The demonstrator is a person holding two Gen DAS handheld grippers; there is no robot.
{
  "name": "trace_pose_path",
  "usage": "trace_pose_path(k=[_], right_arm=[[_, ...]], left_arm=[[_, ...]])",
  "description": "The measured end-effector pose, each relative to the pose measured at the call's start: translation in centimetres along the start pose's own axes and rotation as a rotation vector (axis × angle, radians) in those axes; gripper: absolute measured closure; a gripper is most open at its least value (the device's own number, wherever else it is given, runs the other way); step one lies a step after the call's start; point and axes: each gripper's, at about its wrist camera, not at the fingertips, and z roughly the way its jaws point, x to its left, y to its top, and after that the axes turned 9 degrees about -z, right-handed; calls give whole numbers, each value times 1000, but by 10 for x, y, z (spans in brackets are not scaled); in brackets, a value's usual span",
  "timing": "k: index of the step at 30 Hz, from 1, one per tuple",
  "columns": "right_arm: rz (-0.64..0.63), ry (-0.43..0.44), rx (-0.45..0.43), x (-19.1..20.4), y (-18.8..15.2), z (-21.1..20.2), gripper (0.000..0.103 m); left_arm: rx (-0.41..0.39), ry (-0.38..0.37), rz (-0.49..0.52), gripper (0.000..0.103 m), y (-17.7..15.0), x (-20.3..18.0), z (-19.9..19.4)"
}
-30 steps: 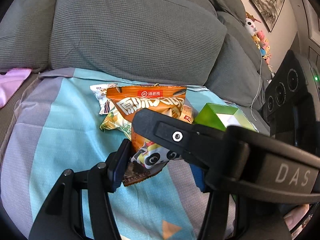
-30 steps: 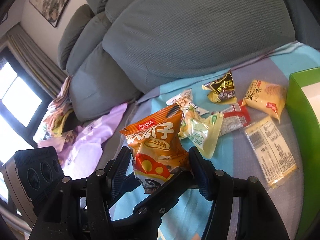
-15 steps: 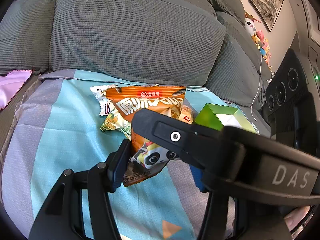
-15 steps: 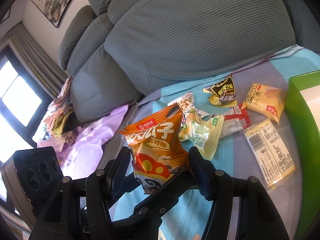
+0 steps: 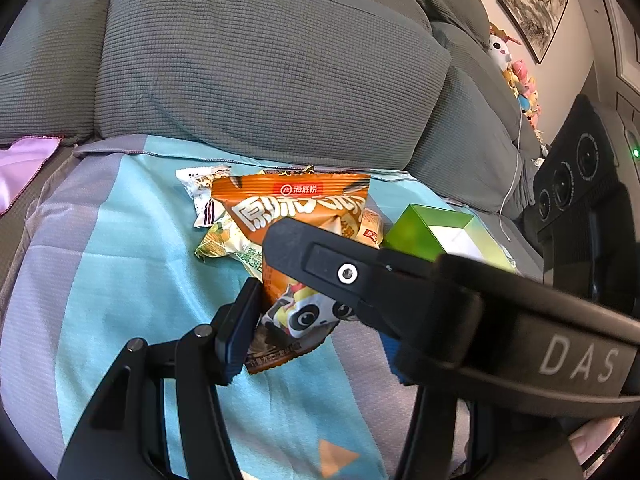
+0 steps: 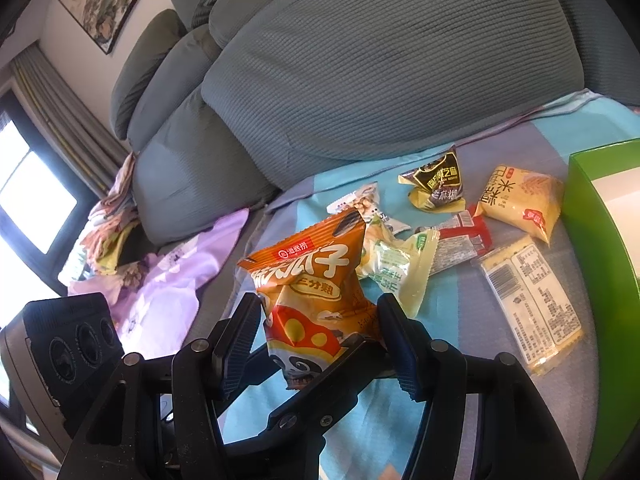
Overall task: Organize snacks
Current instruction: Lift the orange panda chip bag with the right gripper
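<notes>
An orange snack bag [image 5: 296, 208] [image 6: 312, 276] with a panda print stands upright above the blue and grey cloth [image 5: 120, 280]. My left gripper [image 5: 316, 336] is shut on its lower part; its right pad is hidden behind the other gripper's finger [image 5: 320, 264]. My right gripper [image 6: 320, 332] is shut on the same bag, one pad on each side. The left gripper's finger [image 6: 320, 392] crosses under the bag in the right wrist view. An open green box [image 5: 424, 236] [image 6: 592, 216] sits on the cloth to the right.
Loose packets lie on the cloth behind the bag: pale green [image 6: 396, 268], white [image 6: 364, 204], dark [image 6: 436, 184], red-and-white [image 6: 460, 240], yellow [image 6: 520, 204], clear crackers [image 6: 532, 304]. Grey sofa cushions [image 5: 260, 60] rise behind. A purple cloth [image 6: 172, 280] lies left.
</notes>
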Motion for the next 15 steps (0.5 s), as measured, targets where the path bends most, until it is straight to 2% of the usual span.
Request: trace_pose_path(k=[15], right_arm=[[-5,-12,3,0,0,-1,40]], left_arm=[[7,-1,-1,48,0,0,0]])
